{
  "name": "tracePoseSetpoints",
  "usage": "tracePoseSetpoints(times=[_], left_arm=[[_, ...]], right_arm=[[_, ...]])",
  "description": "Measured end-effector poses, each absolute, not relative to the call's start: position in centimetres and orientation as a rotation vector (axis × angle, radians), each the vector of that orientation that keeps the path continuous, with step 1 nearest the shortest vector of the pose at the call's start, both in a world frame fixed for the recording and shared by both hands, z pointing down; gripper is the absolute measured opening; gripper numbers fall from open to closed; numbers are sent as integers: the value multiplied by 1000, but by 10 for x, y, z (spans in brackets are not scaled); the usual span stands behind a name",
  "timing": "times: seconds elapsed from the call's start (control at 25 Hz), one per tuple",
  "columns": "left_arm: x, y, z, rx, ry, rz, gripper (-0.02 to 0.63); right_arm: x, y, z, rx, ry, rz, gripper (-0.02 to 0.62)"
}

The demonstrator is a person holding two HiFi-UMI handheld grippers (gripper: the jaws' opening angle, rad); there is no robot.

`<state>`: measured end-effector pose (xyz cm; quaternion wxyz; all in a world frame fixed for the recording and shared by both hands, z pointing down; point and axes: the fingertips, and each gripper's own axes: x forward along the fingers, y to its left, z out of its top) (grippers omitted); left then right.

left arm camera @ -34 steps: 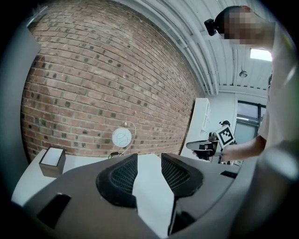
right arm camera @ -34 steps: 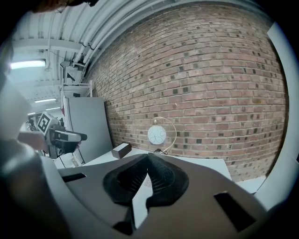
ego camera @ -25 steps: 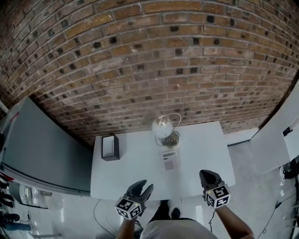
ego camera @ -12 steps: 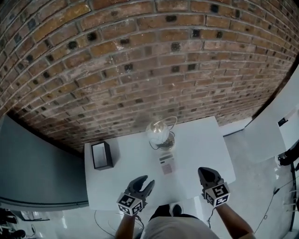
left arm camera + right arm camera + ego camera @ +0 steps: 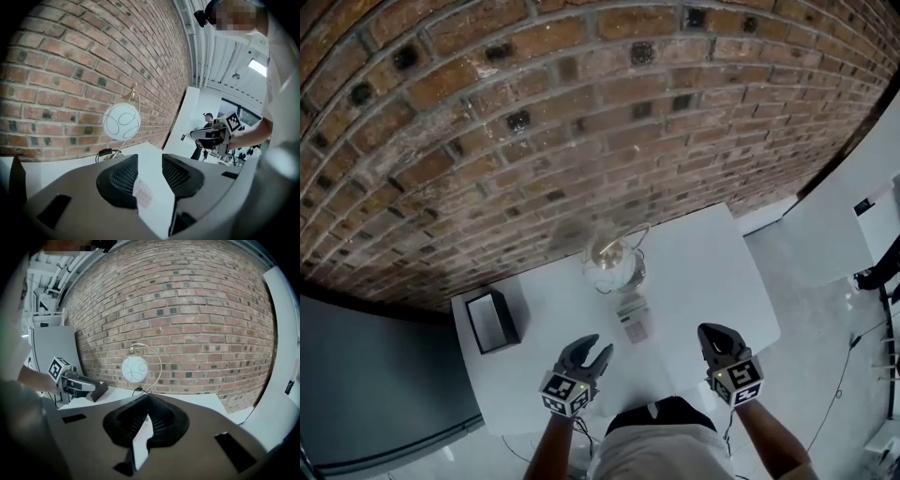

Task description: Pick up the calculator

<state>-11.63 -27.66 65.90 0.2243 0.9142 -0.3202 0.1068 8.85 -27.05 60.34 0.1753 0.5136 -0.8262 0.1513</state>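
Two grippers hover over the near edge of the white table (image 5: 698, 281), one toward each near corner. The left gripper (image 5: 592, 349) has its claw released: the jaws stand apart with nothing between them but bare tabletop, and its own view looks through the gap at the keys of the calculator. The right gripper (image 5: 717, 336) has its claw clenched, tips meeting on nothing. One calculator (image 5: 634, 319) lies flat mid-table, beyond both grippers and apart from them. One black box (image 5: 490, 321) sits near the left edge. One globe lamp (image 5: 609, 253) on a curved brass arm stands at the far edge, just behind the calculator, against the brick wall (image 5: 581, 112).
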Motion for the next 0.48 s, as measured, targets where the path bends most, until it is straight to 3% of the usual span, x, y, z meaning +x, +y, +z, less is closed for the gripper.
tracePoseSetpoints(times=[0.48], left_arm=[[-99, -335, 768, 2464, -695, 449, 197]], right_arm=[[88, -282, 657, 1496, -2243, 581, 12]])
